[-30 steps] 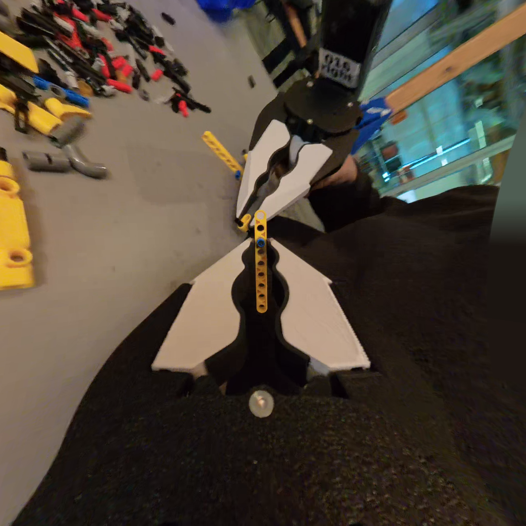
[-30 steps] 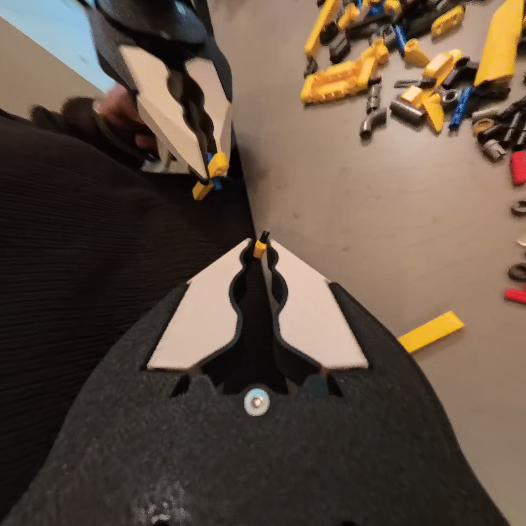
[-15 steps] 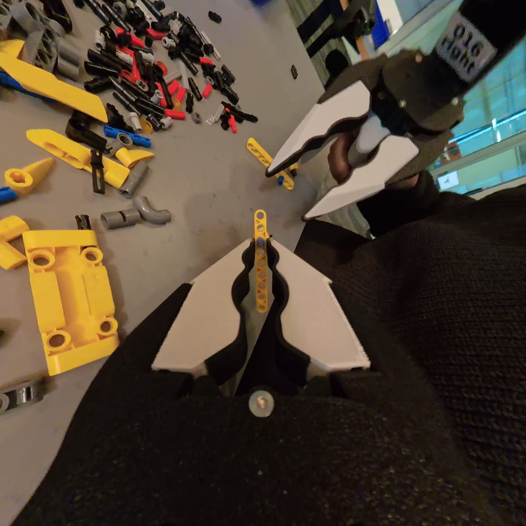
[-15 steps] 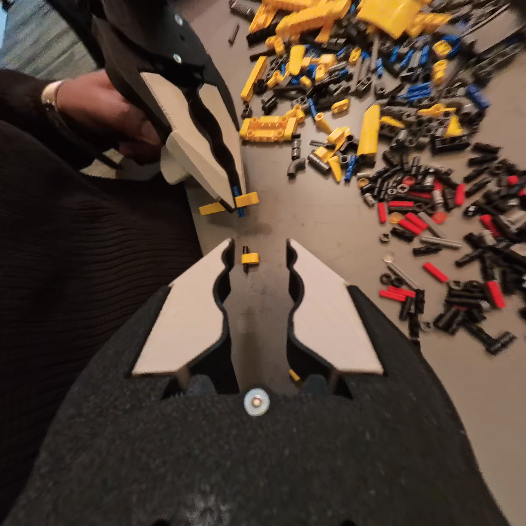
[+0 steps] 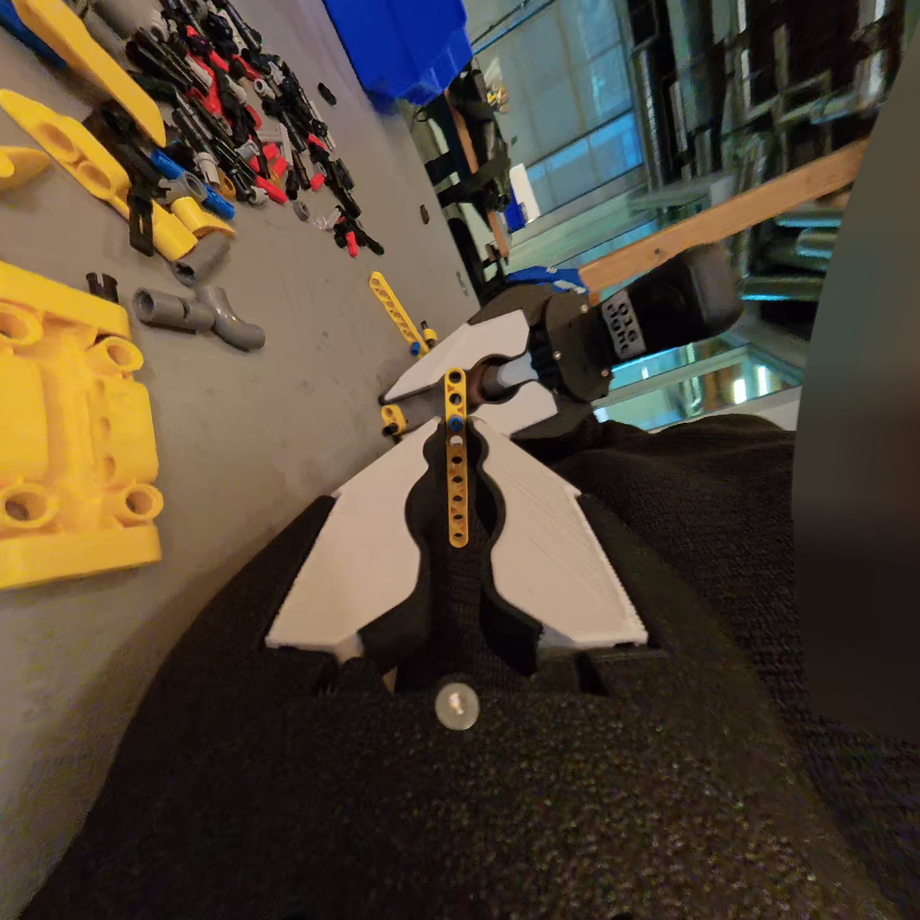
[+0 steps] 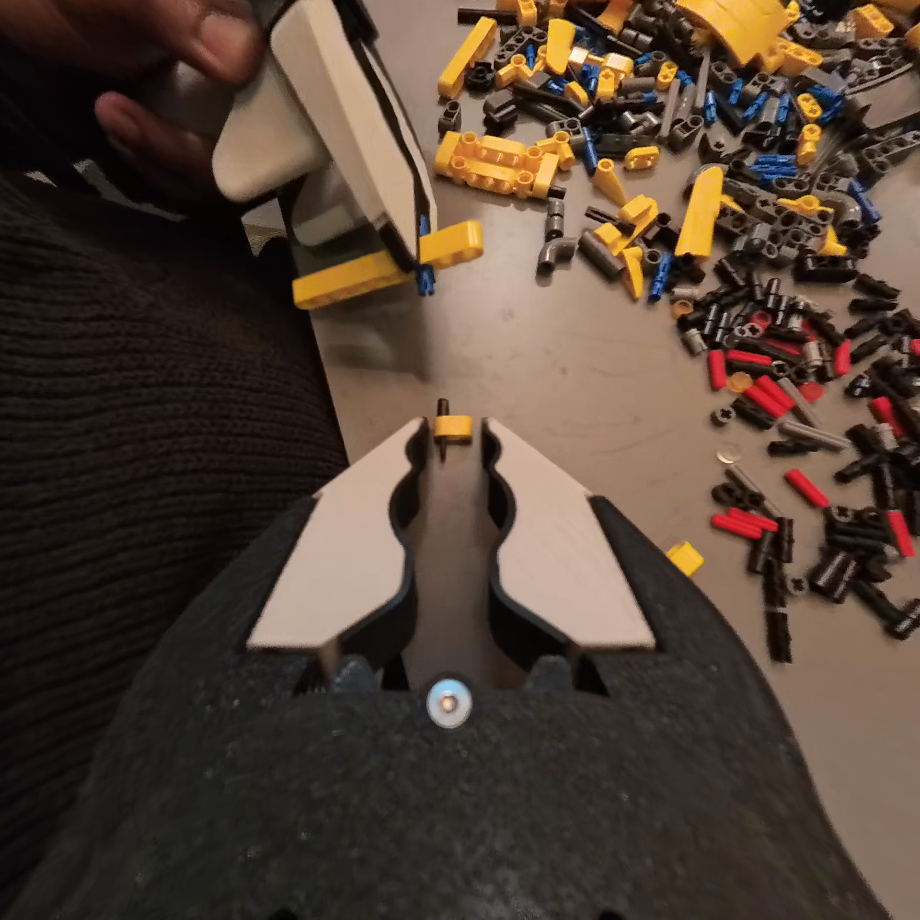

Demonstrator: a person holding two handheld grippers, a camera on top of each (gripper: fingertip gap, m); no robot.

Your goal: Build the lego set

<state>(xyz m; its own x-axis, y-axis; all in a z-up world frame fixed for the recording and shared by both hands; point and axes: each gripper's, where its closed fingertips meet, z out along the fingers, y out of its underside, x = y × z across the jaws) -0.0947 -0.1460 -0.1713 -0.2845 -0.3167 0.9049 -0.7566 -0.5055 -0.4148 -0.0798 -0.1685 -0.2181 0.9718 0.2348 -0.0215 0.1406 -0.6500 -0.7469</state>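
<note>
left gripper [image 5: 455, 423] pinches yellow holed beam [image 5: 457, 478] upright, blue pin [image 5: 455, 423] exposed; right gripper [image 6: 453, 423] narrowly parted, straddling yellow connector [image 6: 452, 428] on grey table [image 6: 572, 378].

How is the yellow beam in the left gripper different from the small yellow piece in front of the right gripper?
The long yellow beam is a slim strip with a row of holes, while the small yellow piece is a short stub. The beam carries a blue pin; the small piece carries a black pin. The left gripper has its jaws shut on the beam; the small piece lies on the grey table between the right gripper's open jaws. Both are yellow plastic building parts.
</note>
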